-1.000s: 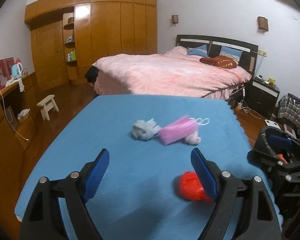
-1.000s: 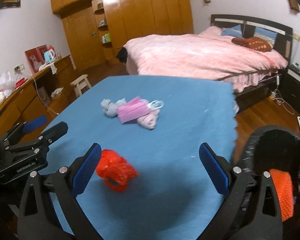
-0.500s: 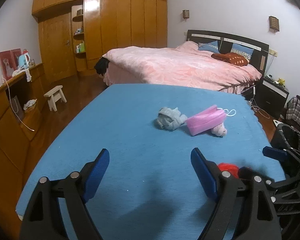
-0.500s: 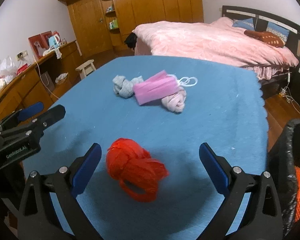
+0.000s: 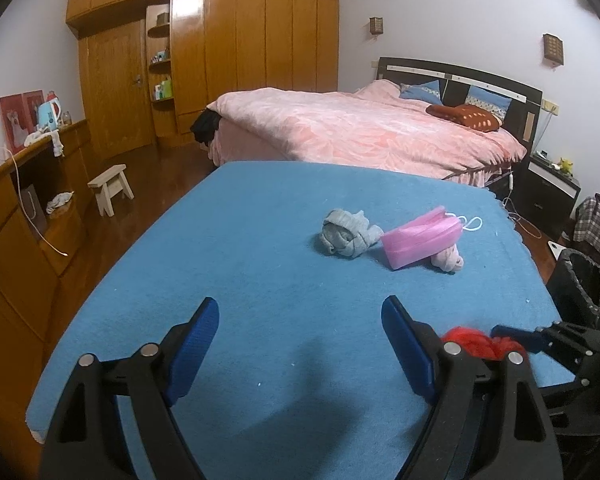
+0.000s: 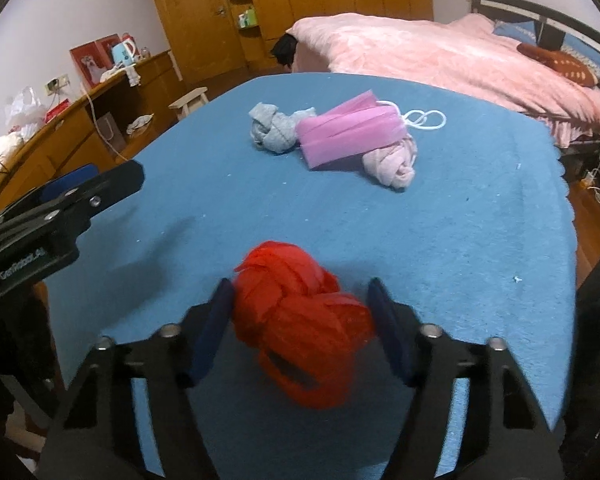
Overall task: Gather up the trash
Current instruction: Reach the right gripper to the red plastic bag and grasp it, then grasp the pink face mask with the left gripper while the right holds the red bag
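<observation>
A crumpled red plastic bag (image 6: pixel 300 320) lies on the blue table (image 6: pixel 480 220). My right gripper (image 6: pixel 302 300) has its blue pads closed in around the bag and touching both of its sides. The bag also shows in the left wrist view (image 5: pixel 480 342), behind my right finger. My left gripper (image 5: pixel 300 332) is open and empty above the table's near part. Farther on lie a grey cloth wad (image 5: pixel 348 234), a pink face mask (image 5: pixel 424 236) and a pale pink wad (image 5: pixel 450 260); they also show in the right wrist view: grey wad (image 6: pixel 274 128), mask (image 6: pixel 352 134), pink wad (image 6: pixel 392 162).
A black bin with a dark liner (image 5: pixel 580 284) stands at the table's right edge. A bed with a pink cover (image 5: pixel 360 128) is beyond the table. A wooden stool (image 5: pixel 112 188) and a desk (image 5: pixel 20 208) are on the left.
My right gripper moved forward and down onto the red bag and its jaws closed in on it. My left gripper drew back to the left, still open.
</observation>
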`<control>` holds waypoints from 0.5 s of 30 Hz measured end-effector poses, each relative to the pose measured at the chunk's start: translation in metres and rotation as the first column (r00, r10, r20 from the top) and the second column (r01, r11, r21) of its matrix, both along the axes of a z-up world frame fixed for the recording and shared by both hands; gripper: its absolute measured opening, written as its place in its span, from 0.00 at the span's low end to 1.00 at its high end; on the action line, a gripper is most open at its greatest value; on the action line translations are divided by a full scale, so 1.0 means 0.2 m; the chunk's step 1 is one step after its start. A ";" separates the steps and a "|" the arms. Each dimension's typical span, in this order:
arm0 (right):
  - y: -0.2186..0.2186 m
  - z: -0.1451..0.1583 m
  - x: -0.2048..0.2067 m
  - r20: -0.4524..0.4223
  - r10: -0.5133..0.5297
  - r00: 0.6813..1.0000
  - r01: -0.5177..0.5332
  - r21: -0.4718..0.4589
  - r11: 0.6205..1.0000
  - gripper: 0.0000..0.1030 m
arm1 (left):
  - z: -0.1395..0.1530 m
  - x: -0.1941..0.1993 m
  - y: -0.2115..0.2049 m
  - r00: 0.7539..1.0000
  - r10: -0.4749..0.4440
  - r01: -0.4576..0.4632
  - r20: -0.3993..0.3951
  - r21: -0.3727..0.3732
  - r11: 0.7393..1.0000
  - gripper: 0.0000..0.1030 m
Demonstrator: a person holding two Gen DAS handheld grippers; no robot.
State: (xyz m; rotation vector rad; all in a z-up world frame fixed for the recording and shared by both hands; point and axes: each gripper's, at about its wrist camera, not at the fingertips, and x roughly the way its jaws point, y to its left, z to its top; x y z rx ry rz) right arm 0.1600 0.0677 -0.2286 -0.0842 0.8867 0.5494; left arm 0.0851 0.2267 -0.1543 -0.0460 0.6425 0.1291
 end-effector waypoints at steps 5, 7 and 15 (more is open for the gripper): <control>-0.02 0.02 -0.02 -0.005 0.020 1.000 -0.019 0.023 1.000 0.39 | 0.01 0.02 -0.03 1.000 -0.016 0.016 0.004 -0.003 1.000 0.80; -0.04 0.04 -0.02 0.005 0.007 1.000 -0.007 0.027 1.000 0.39 | 0.01 0.03 -0.04 1.000 -0.023 0.023 0.005 -0.005 1.000 0.80; -0.22 0.13 0.10 0.056 -0.101 0.993 0.099 0.028 0.995 0.39 | 0.03 0.14 -0.15 0.998 -0.066 0.066 0.018 -0.017 0.998 0.80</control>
